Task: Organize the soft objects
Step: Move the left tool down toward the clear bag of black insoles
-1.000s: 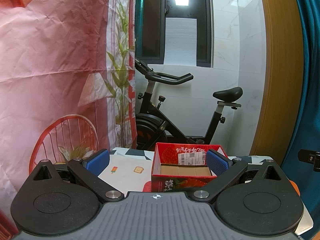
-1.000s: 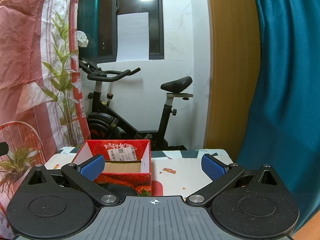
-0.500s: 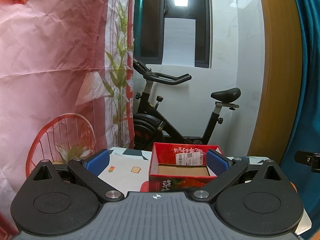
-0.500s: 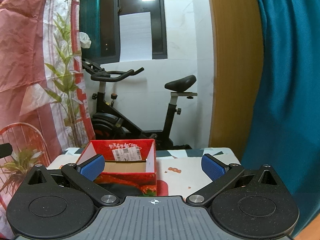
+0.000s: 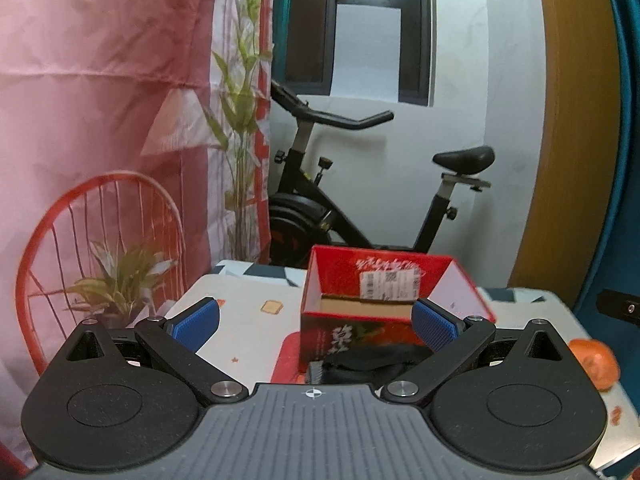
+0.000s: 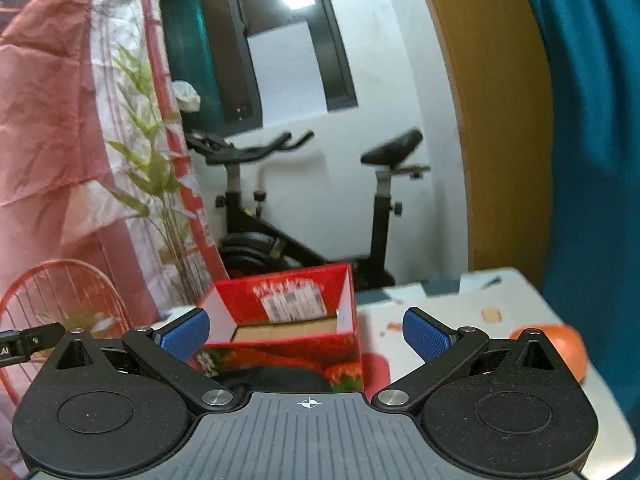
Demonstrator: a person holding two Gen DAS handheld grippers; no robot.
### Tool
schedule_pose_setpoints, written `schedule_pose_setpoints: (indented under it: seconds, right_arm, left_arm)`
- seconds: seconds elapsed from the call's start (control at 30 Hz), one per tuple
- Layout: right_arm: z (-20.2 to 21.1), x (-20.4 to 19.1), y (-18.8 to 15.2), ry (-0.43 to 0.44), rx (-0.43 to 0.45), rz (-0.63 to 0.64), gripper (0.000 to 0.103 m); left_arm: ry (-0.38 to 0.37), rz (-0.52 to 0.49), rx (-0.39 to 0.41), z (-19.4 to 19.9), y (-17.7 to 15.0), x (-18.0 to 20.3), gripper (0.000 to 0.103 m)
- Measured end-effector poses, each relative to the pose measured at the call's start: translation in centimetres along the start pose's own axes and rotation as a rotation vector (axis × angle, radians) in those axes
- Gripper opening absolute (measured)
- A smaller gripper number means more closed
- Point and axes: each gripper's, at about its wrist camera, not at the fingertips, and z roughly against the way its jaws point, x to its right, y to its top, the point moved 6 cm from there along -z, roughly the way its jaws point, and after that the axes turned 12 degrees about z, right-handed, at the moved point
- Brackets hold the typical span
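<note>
Both hand-held grippers hang over the near edge of the bench with jaws spread wide and nothing between the blue pads. The left hand-held gripper (image 5: 316, 322) points straight at a dark soft item (image 5: 360, 364) lying on the bench just ahead of and below its fingers, pressed against the front wall of the red box (image 5: 352, 334); the item's long axis appears to run across the view, roughly in line with the jaw opening, though most of it is hidden by the gripper body. The right hand-held gripper (image 6: 306, 332) sees the same dark shape (image 6: 280, 376) low and slightly left of centre, with the box (image 6: 288, 344) behind it, open at the top and showing a bare cardboard floor. An orange soft object (image 6: 568, 350) sits on the bench (image 6: 460, 304) to the right, just beside the right gripper's outer finger and well apart from the left one, so the right hand looks nearer to it. The dark item seems about equally reachable by either hand. An exercise bike (image 5: 360, 200) stands behind the bench.
</note>
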Motion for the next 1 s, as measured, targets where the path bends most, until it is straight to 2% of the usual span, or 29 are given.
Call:
schedule_pose_setpoints:
  seconds: [0.17,0.3,0.43,0.6,0.73,1.0]
  right_arm:
    - [-3.4,0.0,-3.5,-0.027,-0.098,0.035,0.103]
    - [-5.7,-0.4,-6.7,-0.003,-0.195,0.046,0.103]
    - [-7.3,-0.6,-9.9,0.030,-0.288,0.031,0.103]
    - [-8.5,0.1,-13.2,0.034,-0.405,-0.049,0.103]
    - [-9.1,0.3,-15.8,0.006,-0.487,-0.073,0.103]
    - [-10.4,2.4,-19.5,-0.049,-0.609,-0.173,0.103]
  left_arm:
    - [0.046,0.009,-0.022,-3.0,-2.5,-1.1,0.103]
    - [0.021,0.041,-0.051,-5.1,-4.9,-1.9,0.103]
    - [-0.012,0.043,-0.132,-7.2,-7.4,-2.0,0.103]
    - [-0.048,-0.003,-0.179,-8.9,-9.6,-1.7,0.103]
    - [-0.079,0.011,-0.208,-9.6,-10.6,-1.8,0.103]
    - [-0.055,0.014,-0.257,-11.1,-12.1,-2.1,0.098]
